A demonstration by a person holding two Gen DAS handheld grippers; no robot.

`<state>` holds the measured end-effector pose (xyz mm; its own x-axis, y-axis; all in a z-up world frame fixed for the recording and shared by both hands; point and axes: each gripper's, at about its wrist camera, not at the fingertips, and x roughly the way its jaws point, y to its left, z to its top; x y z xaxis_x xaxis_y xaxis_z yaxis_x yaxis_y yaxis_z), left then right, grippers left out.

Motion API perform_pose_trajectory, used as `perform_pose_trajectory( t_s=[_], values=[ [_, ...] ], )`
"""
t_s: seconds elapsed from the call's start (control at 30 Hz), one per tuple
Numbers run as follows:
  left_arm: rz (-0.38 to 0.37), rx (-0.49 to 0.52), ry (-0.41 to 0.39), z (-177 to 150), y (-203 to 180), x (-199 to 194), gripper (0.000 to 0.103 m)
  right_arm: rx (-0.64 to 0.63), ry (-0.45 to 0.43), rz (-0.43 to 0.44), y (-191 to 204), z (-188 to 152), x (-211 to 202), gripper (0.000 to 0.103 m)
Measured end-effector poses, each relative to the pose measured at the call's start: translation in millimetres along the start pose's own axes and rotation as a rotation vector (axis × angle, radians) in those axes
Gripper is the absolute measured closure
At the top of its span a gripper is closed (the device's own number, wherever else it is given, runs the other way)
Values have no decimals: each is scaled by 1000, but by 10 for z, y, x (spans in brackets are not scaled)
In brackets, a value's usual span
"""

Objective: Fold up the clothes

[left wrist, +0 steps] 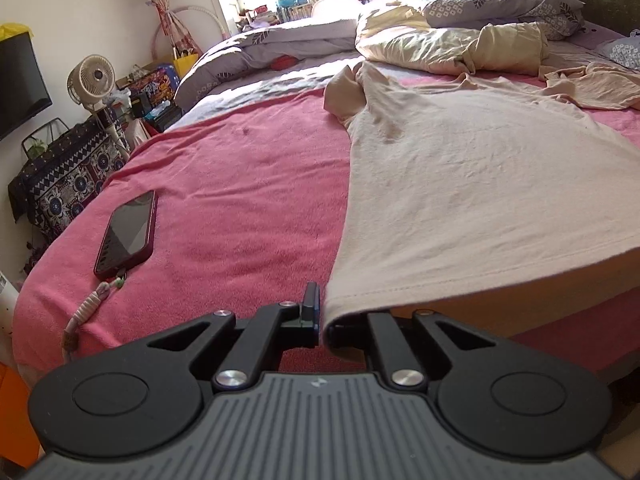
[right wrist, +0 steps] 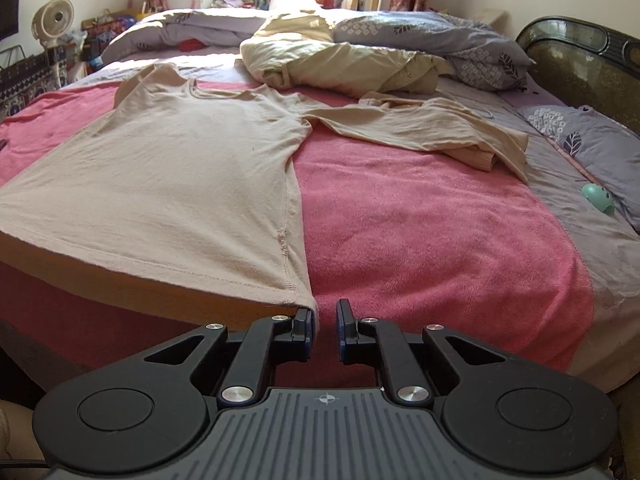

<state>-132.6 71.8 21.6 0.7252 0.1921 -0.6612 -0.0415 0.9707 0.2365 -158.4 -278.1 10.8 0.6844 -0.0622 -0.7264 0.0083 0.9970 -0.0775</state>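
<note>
A beige long-sleeved shirt lies spread flat on a pink blanket that covers the near part of a bed, with its hem hanging just past the blanket's near edge and its neckline pointing toward the far side. One sleeve stretches out toward the blanket's right edge, where it ends in a loose bunch; the other sleeve is crumpled beside the shoulder on the left.

The left gripper sits at the hem's left corner. Shirt fabric drapes over and hides one of its fingers, so I cannot tell whether it is pinching the cloth or spread.

The right gripper sits at the hem's right corner. Its jaws are parted with a clear gap between them, and the hem corner rests against the inner finger without being pinched.

A dark phone with a braided strap lies on the blanket near its left edge, well apart from the shirt. A crumpled yellow-beige quilt and grey patterned bedding are piled along the bed's far side.
</note>
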Motion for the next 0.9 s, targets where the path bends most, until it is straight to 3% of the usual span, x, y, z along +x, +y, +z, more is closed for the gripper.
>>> perform_pose_trajectory(
  t_s=[0.07,0.17,0.27,0.37,0.53,0.9],
  values=[
    [-5,-23,17,-29,19,27,94,64,32,27,-65,-51,54,90],
    [-2,-7,-20,13,9,-143,94,59,7,20,-23,-34,-74,90],
    [-12,18,-1,16,31,-128,94,23,19,17,-13,-33,-82,90],
    [-31,15,9,-4,47,-160,94,90,49,52,-86,-44,-68,90],
    [-36,40,55,-122,19,-26,92,59,84,48,-73,-134,60,89],
    [-43,90,47,-148,1,-60,84,24,102,57,-20,-164,135,89]
  ],
)
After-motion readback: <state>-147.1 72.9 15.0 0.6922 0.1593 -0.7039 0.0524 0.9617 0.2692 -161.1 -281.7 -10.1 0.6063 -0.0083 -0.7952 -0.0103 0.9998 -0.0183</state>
